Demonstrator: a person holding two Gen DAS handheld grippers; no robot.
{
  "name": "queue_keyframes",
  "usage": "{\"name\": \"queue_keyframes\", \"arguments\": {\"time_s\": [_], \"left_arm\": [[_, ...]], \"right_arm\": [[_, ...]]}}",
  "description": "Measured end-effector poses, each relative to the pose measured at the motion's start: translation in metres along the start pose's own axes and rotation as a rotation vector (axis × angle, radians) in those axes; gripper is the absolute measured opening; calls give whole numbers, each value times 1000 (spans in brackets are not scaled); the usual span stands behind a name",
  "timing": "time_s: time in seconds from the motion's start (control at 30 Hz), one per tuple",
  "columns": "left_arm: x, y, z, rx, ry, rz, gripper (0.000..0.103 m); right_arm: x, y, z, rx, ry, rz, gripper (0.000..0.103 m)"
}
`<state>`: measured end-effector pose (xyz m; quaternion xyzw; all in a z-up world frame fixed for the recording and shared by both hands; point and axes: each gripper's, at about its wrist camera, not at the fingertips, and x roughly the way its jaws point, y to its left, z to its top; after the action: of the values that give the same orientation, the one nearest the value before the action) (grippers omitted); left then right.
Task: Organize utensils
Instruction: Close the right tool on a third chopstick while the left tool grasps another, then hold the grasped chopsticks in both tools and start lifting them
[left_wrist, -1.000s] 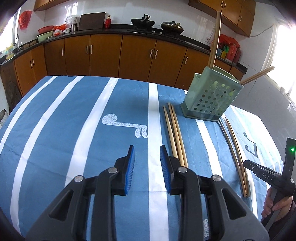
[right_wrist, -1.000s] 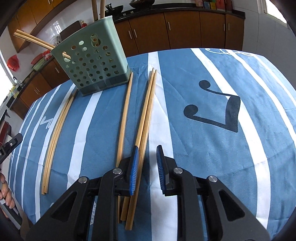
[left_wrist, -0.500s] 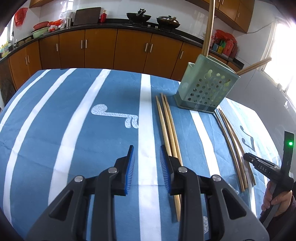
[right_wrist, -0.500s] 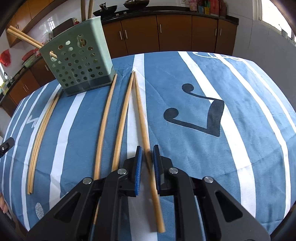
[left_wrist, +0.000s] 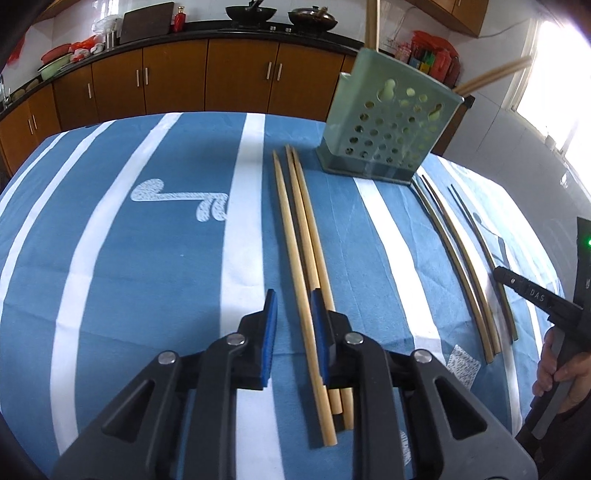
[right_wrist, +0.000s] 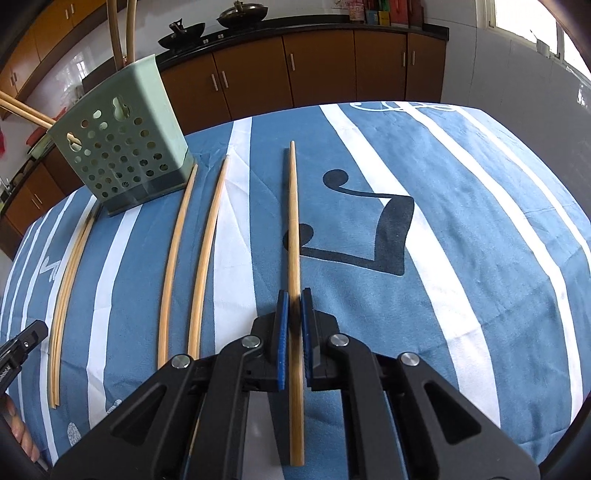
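A few sticks stand in the perforated pale-green plastic holder; many remain. Right tongs clench one long bamboo chopstick; left tongs are closing around another.

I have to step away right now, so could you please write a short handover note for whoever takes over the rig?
Right gripper: shut on one long bamboo chopstick.
Left gripper: jaws closing around another bamboo chopstick, pads not yet pressing.
Done: a few chopsticks already stand in the green perforated plastic holder.
Left: two loose chopsticks beside the right gripper, the bundle by the left gripper, and others left of the holder on the blue striped cloth.
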<state>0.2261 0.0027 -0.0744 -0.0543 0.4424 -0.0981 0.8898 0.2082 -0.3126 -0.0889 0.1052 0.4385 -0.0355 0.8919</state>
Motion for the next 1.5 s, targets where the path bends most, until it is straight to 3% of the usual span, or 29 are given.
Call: {"name": "queue_keyframes", "arguments": {"time_s": [0.33,0.57,0.83,1.0,1.5], "left_arm": [[11,-7,-3,21,7,65,9],[11,-4,-2,29,-5,106,8],[14,43,18,-62,-20,163,8],[15,61,25,-82,-32,164,8],[15,62,22,-70,-43,153,9]], "right_arm": [[0,1,0,-14,-4,-2,8],[-1,2,-1,-26,-10,-1,8],[3,5,4,-45,-18,23,8],[13,12,16,-68,-35,26,8],[15,8,16,-69,-56,23,8]]}}
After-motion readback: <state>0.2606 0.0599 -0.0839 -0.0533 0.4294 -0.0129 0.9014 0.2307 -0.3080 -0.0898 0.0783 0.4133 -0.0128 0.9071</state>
